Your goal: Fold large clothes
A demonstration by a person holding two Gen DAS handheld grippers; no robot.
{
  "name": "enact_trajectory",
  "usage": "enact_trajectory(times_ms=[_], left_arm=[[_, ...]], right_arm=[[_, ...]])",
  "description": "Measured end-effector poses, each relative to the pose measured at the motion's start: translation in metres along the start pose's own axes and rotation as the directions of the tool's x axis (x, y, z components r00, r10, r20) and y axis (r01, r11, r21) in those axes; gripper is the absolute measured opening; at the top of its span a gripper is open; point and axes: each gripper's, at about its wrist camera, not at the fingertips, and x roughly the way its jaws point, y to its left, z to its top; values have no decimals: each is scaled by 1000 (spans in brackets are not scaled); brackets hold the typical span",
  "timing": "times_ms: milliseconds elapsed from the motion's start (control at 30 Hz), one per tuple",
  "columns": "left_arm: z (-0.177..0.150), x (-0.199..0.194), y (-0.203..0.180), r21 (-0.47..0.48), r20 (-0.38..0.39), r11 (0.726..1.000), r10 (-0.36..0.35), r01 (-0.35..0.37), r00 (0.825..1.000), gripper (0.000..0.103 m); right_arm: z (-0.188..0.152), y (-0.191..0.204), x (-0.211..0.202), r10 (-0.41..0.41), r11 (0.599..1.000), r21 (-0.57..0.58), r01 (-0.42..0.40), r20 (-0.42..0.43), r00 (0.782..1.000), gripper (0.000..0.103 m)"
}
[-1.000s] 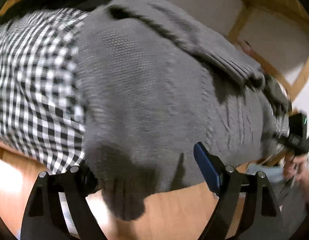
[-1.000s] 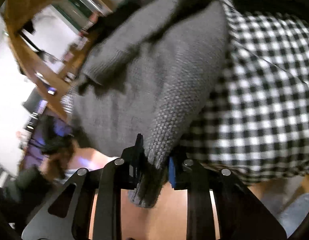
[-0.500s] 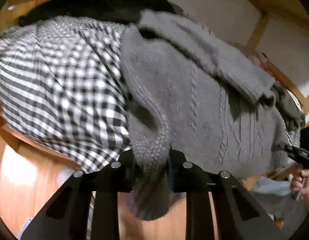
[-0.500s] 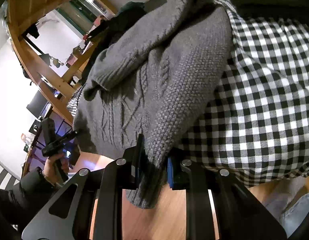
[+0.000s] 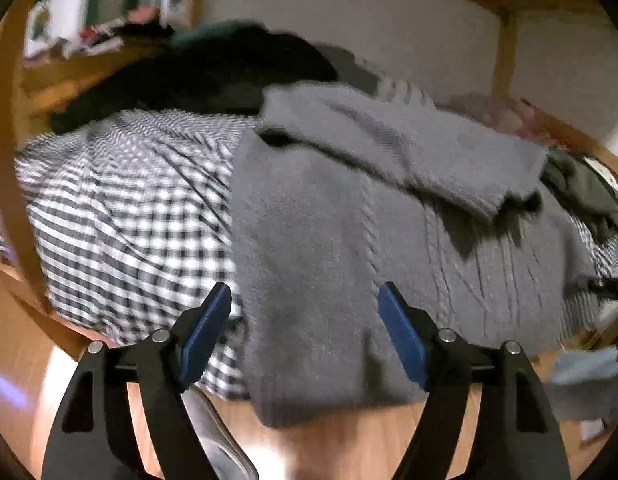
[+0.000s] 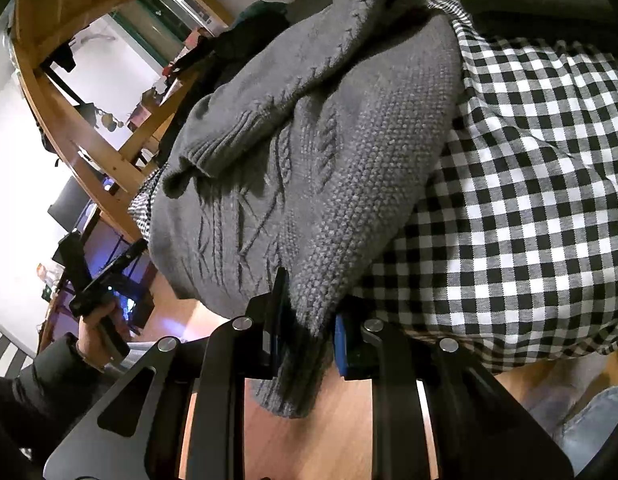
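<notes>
My right gripper (image 6: 305,320) clamps the grey sweater's (image 6: 329,168) hem; my left gripper's (image 5: 305,336) jaws have just been opening, nothing pinched. Sleeve folded in, body fold remains.

Chunky cable-knit grey sweater (image 6: 349,168) — matt, nubbly; smooth woven gingham cloth (image 6: 529,200); glossy wood floor (image 5: 349,440).

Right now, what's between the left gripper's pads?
Nothing pinched: the left gripper has just opened, with the grey sweater's hem behind the gap, per the left wrist view.
</notes>
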Motion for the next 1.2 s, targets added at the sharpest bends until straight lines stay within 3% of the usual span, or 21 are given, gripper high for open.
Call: enact_trajectory(times_ms=[100, 200, 267, 333, 367, 400, 433, 500, 600, 667, 733, 767, 867, 933, 1067, 1200], left_arm=[[-5, 7, -4, 7, -16, 999, 33, -33, 999, 74], [-3, 19, -3, -8, -28, 999, 42, -43, 999, 81], [-1, 28, -7, -29, -21, 999, -30, 30, 999, 81], [6, 21, -10, -25, 50, 992, -126, 127, 991, 81], [8, 22, -12, -17, 42, 990, -141, 142, 989, 81], [11, 24, -12, -12, 26, 990, -142, 143, 989, 71], [12, 30, -11, -14, -4, 990, -138, 138, 990, 52], [12, 42, -2, -59, -53, 991, -126, 123, 991, 37], [9, 50, 15, -140, -85, 985, -113, 101, 990, 36], [9, 53, 17, -143, -102, 985, -114, 99, 988, 32], [9, 57, 16, -133, -127, 986, -115, 98, 985, 9], [8, 58, 15, -140, -123, 985, -119, 102, 985, 9], [20, 43, 13, -152, -74, 978, -158, 145, 985, 8], [35, 29, 12, -154, -37, 970, -196, 189, 980, 8], [57, 14, 12, -181, 15, 935, -307, 305, 952, 8], [80, 9, 20, -214, 53, 900, -378, 380, 924, 8]], right_arm=[[0, 1, 0, 3, 1000, 4, -3, 1, 1000, 21], [-1, 0, 1, 4, 1000, 6, -4, 1, 1000, 21], [-1, -1, 2, 5, 1000, 9, -5, -1, 1000, 21], [-1, -1, 2, 5, 1000, 8, -5, -1, 1000, 21], [-1, -1, 2, 6, 1000, 10, -6, -1, 1000, 21], [0, -1, 1, 7, 1000, 11, -7, -1, 1000, 21], [-1, -2, 2, 7, 1000, 13, -7, -1, 1000, 21], [-2, -2, 3, 1, 1000, 13, -1, -4, 1000, 22], [-2, -1, 4, -5, 1000, 12, 5, -5, 1000, 22], [-2, -1, 6, -12, 1000, 8, 13, -9, 1000, 22], [-2, 0, 7, -15, 1000, 4, 16, -14, 1000, 21], [-2, 1, 6, -8, 1000, 2, 8, -11, 1000, 20], [4, 3, -8, 102, 994, 31, -103, 45, 994, 17], [11, 6, -23, 188, 980, 48, -193, 105, 977, 16], [25, 7, -40, 317, 938, 78, -338, 199, 927, 15], [43, 11, -48, 357, 923, 65, -379, 217, 908, 15]])
